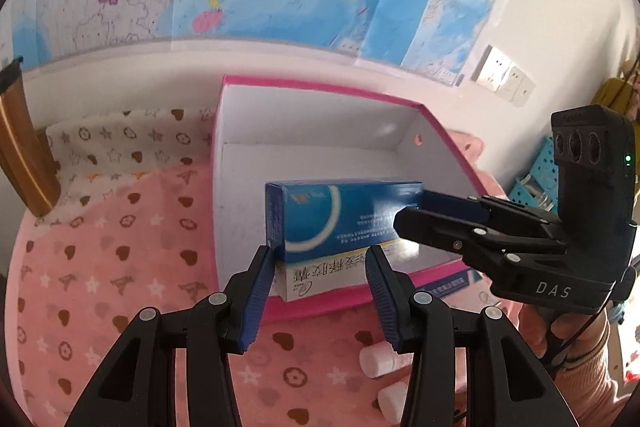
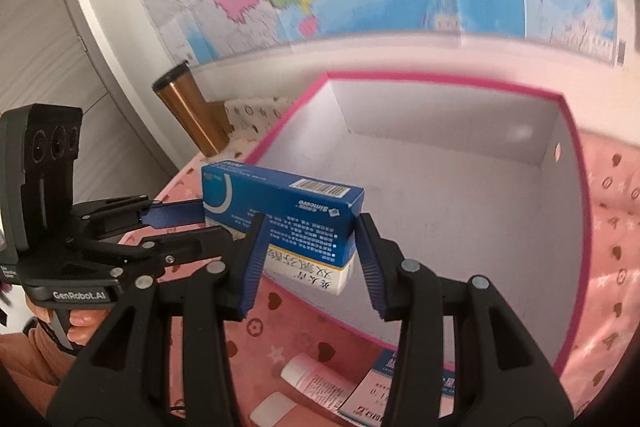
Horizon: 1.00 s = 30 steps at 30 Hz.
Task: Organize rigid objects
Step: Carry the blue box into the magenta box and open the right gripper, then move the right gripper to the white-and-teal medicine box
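A blue medicine box [image 1: 340,215] lies stacked on a white and yellow medicine box [image 1: 320,277]. Both grippers hold the stack from opposite ends above the near edge of an open pink box [image 1: 320,87] with a white inside. My left gripper [image 1: 318,281] is shut on the stack's left end. My right gripper [image 2: 310,253] is shut on its right end, and its fingers [image 1: 440,215] reach in from the right in the left wrist view. The stack [image 2: 280,215] also shows in the right wrist view, with the pink box [image 2: 440,79] behind it.
The pink box sits on a pink patterned cloth [image 1: 100,267]. White-capped tubes [image 1: 376,359] and other medicine boxes [image 2: 400,387] lie on the cloth near the front. A gold cylinder [image 2: 192,111] stands at the back left. A map covers the wall.
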Tool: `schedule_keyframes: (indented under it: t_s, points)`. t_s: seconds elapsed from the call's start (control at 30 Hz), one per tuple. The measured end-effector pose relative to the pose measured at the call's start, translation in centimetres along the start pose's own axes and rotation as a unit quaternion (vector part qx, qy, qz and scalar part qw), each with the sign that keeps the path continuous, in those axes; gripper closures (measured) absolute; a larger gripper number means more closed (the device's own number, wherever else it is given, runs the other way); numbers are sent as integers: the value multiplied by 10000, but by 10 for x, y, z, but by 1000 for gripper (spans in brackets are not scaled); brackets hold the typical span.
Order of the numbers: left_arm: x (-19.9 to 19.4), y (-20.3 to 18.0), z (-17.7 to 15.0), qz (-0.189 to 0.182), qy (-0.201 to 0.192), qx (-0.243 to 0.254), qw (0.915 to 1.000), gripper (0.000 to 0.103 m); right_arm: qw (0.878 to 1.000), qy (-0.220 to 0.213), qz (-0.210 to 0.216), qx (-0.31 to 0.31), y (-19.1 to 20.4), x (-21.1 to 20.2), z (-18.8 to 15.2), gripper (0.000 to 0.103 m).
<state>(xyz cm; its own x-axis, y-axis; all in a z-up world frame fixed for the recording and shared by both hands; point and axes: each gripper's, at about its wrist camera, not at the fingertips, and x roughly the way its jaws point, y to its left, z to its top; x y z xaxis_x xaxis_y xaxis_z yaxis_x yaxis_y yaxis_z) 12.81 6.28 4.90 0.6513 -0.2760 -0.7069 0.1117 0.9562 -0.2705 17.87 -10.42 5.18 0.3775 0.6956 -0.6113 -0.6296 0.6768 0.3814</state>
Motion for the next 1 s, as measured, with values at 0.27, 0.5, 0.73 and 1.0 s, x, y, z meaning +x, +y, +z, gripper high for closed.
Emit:
schedule_keyframes:
  t_s: [0.27, 0.5, 0.73, 1.0]
  points:
    - [19, 6, 9, 208, 238, -8, 9995, 56, 9972, 690, 116, 270, -21, 46, 4, 56]
    - [22, 10, 13, 506, 106, 23, 9987, 56, 9959, 848, -265, 176, -22, 73, 3, 56]
    - [9, 11, 5, 614, -229, 137, 9978, 55, 9987, 322, -374, 79, -23, 31, -6, 56]
    - [-23, -19, -20, 204, -770, 638, 9948, 49, 9981, -411, -447, -85, -15, -48, -36, 53]
